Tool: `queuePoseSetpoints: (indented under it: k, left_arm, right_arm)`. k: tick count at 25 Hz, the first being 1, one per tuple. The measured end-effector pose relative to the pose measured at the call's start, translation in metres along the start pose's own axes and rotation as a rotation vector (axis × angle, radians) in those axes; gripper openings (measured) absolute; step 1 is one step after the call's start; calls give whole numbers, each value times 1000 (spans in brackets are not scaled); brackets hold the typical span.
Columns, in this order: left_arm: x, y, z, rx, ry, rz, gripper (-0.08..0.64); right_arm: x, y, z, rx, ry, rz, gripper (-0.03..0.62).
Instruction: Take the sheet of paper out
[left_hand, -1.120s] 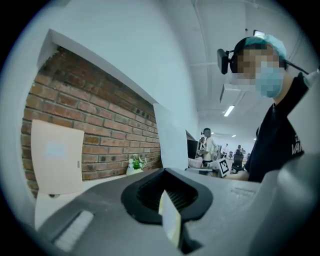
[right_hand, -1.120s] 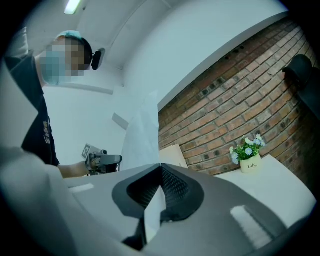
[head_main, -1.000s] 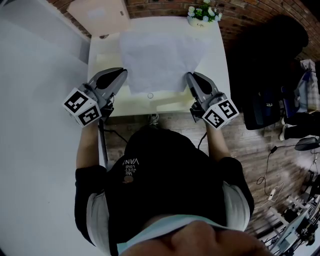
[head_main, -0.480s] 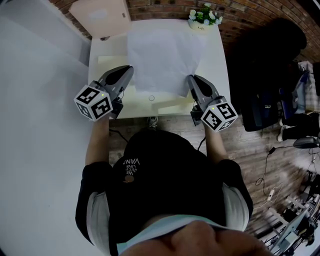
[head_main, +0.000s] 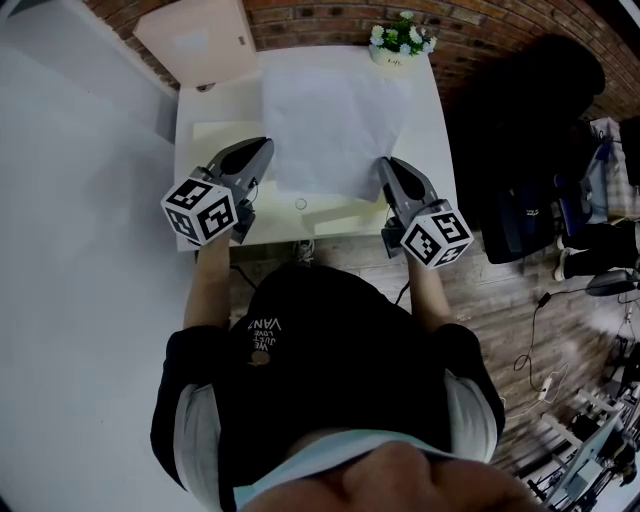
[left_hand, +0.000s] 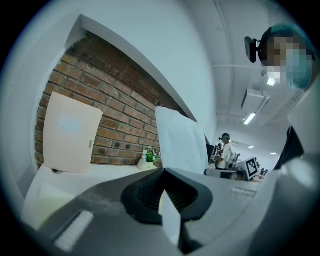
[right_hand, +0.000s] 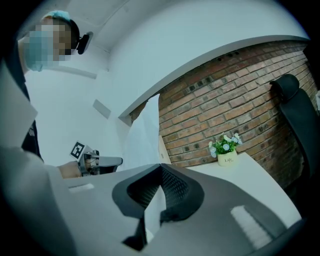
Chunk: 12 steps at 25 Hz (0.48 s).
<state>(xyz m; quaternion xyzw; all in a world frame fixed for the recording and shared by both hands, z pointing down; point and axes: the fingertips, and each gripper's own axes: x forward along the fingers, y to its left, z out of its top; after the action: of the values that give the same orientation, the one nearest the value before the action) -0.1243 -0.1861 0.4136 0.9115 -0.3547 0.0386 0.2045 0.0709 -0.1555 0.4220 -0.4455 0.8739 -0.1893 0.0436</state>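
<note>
The sheet (head_main: 335, 120) stays pinched while the left tongs (head_main: 265, 146) have shifted inward.

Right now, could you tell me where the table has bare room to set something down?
Bare: the white table's right strip, between the white paper sheet and the edge, before the white flower pot. Crowded: the front, where left tool and right tool grip the sheet.

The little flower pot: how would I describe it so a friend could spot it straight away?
Find the white table that stands against the brick wall. At its far right corner, just beyond the paper, sits the pot. It alone has green leaves and white blossoms; everything near it is plain and pale.
</note>
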Motion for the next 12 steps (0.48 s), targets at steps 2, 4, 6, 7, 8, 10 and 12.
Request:
queuePoseSetpoints:
  k: [2, 4, 6, 7, 8, 10, 12]
  left_arm:
    - [1, -1, -2, -4, 1, 6, 2]
    - [2, -2, -4, -8, 3, 16, 1]
    - [3, -2, -7, -12, 7, 26, 2]
    - [4, -2, -9, -15, 10, 30, 2]
    - [5, -2, -11, -19, 13, 32, 1]
    - [8, -3, -16, -24, 23, 33, 2]
    - [13, -5, -19, -28, 33, 30, 2]
  right_arm:
    - [-2, -1, 0, 1, 2, -4, 2]
    - [-3, -2, 0, 4, 5, -8, 2]
    - [-4, -3, -2, 4, 10, -12, 2]
    - [-4, -4, -3, 2, 13, -14, 2]
    - [-4, -5, -5, 0, 17, -17, 2]
    - [-5, -8, -7, -1, 23, -28, 2]
    - [-7, -12, -8, 0, 30, -42, 2]
